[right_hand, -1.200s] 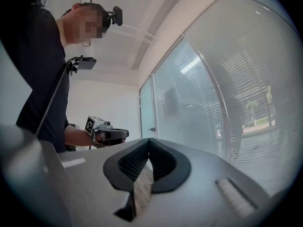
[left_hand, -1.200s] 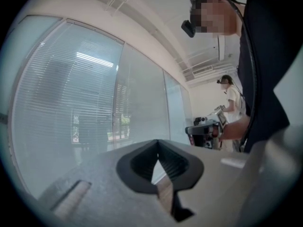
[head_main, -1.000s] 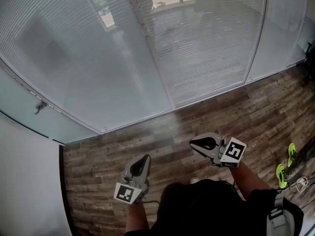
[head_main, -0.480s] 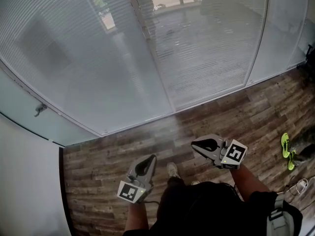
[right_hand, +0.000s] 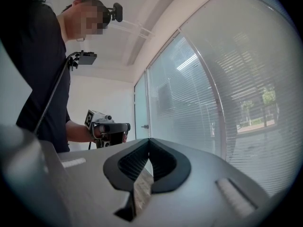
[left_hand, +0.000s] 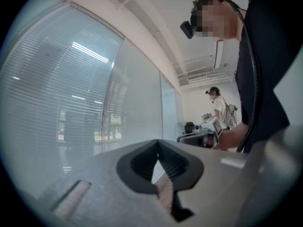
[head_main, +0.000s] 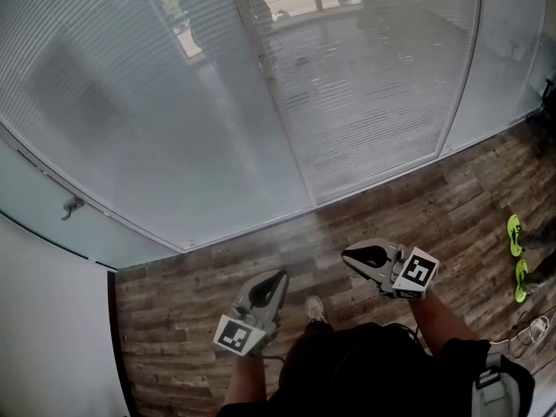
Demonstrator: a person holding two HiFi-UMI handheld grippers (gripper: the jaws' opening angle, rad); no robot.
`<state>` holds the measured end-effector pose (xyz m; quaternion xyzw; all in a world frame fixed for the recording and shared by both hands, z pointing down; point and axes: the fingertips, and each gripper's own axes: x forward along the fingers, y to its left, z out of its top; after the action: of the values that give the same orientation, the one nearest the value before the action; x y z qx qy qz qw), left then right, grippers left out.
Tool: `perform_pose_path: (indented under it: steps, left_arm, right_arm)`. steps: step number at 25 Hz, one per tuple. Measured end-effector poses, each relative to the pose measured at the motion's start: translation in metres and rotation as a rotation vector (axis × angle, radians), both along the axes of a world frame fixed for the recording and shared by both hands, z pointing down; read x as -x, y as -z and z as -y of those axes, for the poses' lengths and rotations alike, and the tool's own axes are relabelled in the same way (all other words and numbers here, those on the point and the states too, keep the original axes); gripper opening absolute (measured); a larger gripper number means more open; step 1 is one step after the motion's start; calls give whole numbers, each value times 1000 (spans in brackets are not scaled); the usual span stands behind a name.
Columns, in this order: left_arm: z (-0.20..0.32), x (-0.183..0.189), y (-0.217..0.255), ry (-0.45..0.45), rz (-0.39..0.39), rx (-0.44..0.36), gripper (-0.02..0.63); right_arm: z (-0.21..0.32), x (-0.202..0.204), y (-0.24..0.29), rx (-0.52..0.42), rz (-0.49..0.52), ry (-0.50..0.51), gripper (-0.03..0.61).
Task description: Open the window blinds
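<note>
Along the far edge of the wooden floor (head_main: 452, 198) runs a glass wall, and the window blinds (head_main: 156, 102) hang behind its panes, let down to the floor with their slats lying close; through them only a faint street scene shows near the top. A grey upright post (head_main: 278, 102) divides the two widest panes, and a small handle (head_main: 69, 207) sits on the plain glass panel toward the floor's left edge. The person stands back from the blinds on the near part of the floor, one pale shoe (head_main: 314, 308) showing between the two arms. The left tongs (head_main: 278, 276) are held low and level, pointing toward the glass but well apart from it; in the left gripper view the left tongs (left_hand: 158, 145) have their tips pressed together with nothing between them, the blinds (left_hand: 57, 89) filling the space beyond. The right tongs (head_main: 347, 252) sit beside them, likewise level and clear of the glass, and in the right gripper view the right tongs (right_hand: 149, 143) are closed tip to tip and empty, the blinds (right_hand: 236, 79) to their right. A pair of bright green shoes (head_main: 515, 233) stands near the floor's right edge.
</note>
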<state>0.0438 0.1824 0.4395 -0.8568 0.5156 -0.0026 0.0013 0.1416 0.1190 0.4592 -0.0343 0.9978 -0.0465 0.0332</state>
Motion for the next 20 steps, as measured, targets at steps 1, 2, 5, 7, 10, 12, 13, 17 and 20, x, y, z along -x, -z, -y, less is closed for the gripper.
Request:
perform_pose_path:
  steps: [1, 2, 5, 7, 10, 12, 13, 17, 20]
  left_arm:
    - [5, 5, 1, -5, 0, 0, 5]
    - [10, 10, 1, -9, -1, 2, 5]
    - [24, 27, 2, -18, -5, 2, 5]
    - [31, 36, 2, -29, -6, 2, 5]
    - [40, 46, 2, -51, -13, 6, 5]
    - [47, 54, 2, -64, -25, 7, 5]
    - [50, 58, 1, -68, -32, 9, 5]
    - [59, 70, 0, -92, -38, 5, 5]
    - [66, 79, 0, -112, -39, 1, 5]
  right_arm:
    - [5, 5, 2, -3, 3, -3, 6]
    - [9, 11, 3, -6, 5, -4, 6]
    - [20, 28, 5, -13, -4, 3, 7]
    - [25, 39, 6, -15, -11, 0, 6]
    - [34, 53, 8, -18, -13, -10, 6]
    - [42, 63, 11, -21, -15, -21, 6]
    - [45, 68, 11, -21, -19, -26, 6]
    - [50, 86, 6, -43, -52, -27, 6]
    - [58, 100, 7, -59, -64, -38, 6]
